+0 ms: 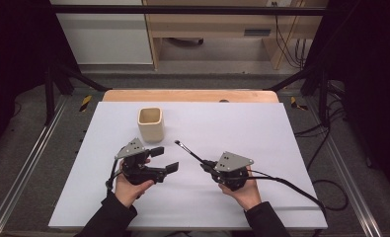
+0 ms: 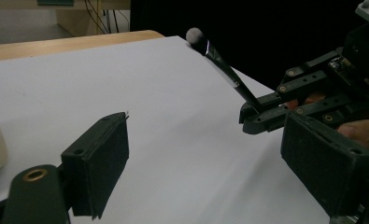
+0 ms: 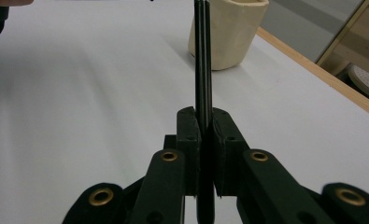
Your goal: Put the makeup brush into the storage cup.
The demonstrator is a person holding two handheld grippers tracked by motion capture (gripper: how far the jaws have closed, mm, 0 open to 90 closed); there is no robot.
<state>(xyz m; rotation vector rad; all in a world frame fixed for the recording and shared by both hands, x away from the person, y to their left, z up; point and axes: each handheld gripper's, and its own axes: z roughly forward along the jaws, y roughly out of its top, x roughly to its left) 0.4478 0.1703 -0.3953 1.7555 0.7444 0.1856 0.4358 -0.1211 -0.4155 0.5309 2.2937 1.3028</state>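
High view: right gripper point(image 1: 206, 166) clenches a thin black brush point(image 1: 188, 151) above the white counter point(image 1: 261, 133), near the cream ceramic cup point(image 1: 149, 124). Left gripper view: left gripper point(image 2: 205, 163) fingers spread, empty. Right gripper view: brush aims cupward; next, likely lift and drop it in.

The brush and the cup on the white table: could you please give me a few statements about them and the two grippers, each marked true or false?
1. The right gripper is shut on the brush. True.
2. The brush stands inside the cup. False: it is held above the table, its tip short of the cup.
3. The left gripper is open, with nothing between its pads. True.
4. The cup lies on its side. False: it stands upright, mouth up.
5. The left gripper holds the cup. False: it is apart from it.
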